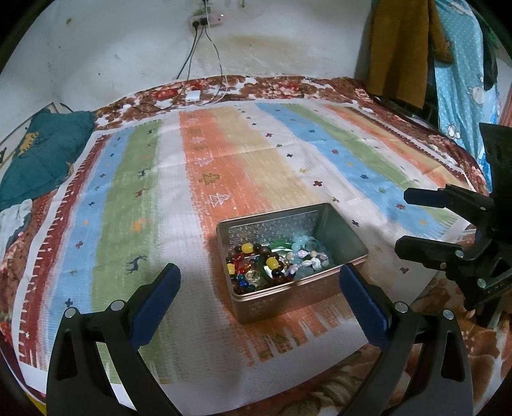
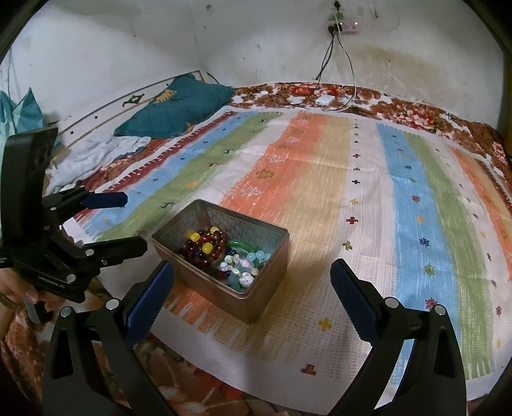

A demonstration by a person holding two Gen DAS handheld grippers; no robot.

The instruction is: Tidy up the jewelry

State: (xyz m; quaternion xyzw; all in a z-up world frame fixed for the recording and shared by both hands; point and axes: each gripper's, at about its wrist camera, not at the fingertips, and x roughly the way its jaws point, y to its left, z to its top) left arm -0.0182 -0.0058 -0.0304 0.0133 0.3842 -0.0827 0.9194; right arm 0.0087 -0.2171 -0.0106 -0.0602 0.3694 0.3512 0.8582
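Observation:
An open metal tin (image 1: 344,228) sits on a striped cloth (image 1: 134,198) on a bed. It holds beaded bracelets (image 1: 252,265) with red, brown and yellow beads, a green bangle and pale blue and shell beads (image 1: 307,259). My left gripper (image 1: 259,281) is open and empty, just in front of the tin. In the right wrist view the tin (image 2: 272,275) is left of centre with the bracelets (image 2: 204,244) inside. My right gripper (image 2: 252,278) is open and empty, near the tin's right front corner. Each gripper shows in the other's view: the right (image 1: 416,224), the left (image 2: 128,224).
A teal pillow (image 2: 179,108) and pale cloth (image 2: 92,156) lie at the bed's far left. A wall socket strip (image 2: 344,27) with cables and a white charger (image 2: 324,99) sit at the back edge. Clothes (image 1: 403,48) hang at the far right. The floral bedsheet (image 1: 448,345) borders the cloth.

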